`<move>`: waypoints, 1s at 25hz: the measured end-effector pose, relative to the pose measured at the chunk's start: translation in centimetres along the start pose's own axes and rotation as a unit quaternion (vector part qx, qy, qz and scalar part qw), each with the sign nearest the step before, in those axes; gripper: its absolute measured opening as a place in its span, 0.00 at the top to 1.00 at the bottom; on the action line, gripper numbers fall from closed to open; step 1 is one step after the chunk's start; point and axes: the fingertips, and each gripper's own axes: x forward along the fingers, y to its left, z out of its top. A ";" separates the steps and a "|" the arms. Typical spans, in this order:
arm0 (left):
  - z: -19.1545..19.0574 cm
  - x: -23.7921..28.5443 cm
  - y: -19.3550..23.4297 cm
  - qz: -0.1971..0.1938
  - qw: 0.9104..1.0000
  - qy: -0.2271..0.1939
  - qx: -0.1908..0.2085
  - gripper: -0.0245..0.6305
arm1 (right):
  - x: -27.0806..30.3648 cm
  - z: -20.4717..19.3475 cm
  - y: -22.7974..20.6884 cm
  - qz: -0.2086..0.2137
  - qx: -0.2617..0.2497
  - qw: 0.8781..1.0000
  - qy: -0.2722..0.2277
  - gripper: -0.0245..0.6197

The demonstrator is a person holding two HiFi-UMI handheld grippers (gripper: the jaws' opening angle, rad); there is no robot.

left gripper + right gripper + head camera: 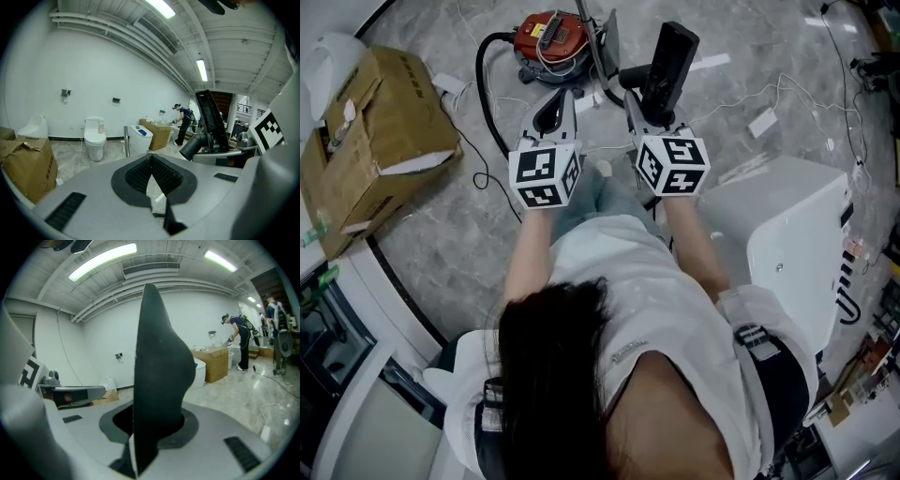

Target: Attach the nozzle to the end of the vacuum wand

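One nozzle clamped in right tool, wand beside

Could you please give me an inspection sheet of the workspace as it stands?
Surface: grey marbled floor; no table seen.
Job's things: black nozzle in the right gripper; thin metal wand by the red vacuum cleaner, not yet joined.
Clutter: open cardboard box; white unit.
Grippers: left gripper shut, empty; right gripper shut on the nozzle.
Cables: black hose; white cables loose on the floor.
Surroundings: toilet; a person near the far wall.
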 end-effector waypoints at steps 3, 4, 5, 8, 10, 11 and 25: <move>0.3 0.3 -0.3 0.003 1.000 -0.005 0.001 0.96 | 0.0 0.3 -0.4 0.000 -0.008 1.000 -0.001 0.80; 0.4 0.5 -0.4 0.002 1.000 -0.006 0.003 0.96 | 0.0 0.5 -0.5 0.000 -0.009 1.000 -0.003 0.80; 0.5 0.6 -0.5 0.002 1.000 -0.006 0.004 0.96 | -0.1 0.7 -0.5 0.001 -0.011 1.000 -0.005 0.80; 0.9 0.8 -0.6 0.005 1.000 -0.011 0.005 0.96 | 0.0 1.1 -0.5 0.006 -0.016 1.000 -0.008 0.80; 1.2 1.0 -0.7 0.005 1.000 -0.015 0.008 0.96 | 0.1 1.4 -0.8 0.007 -0.017 1.000 -0.012 0.80; 1.4 1.1 -0.8 0.003 1.000 -0.017 0.010 0.96 | 0.2 1.6 -0.9 0.005 -0.018 1.000 -0.014 0.80; 1.7 4.3 -0.4 -0.014 1.000 -0.014 0.018 0.96 | 2.1 2.9 -2.5 -0.013 -0.022 0.999 -0.024 0.80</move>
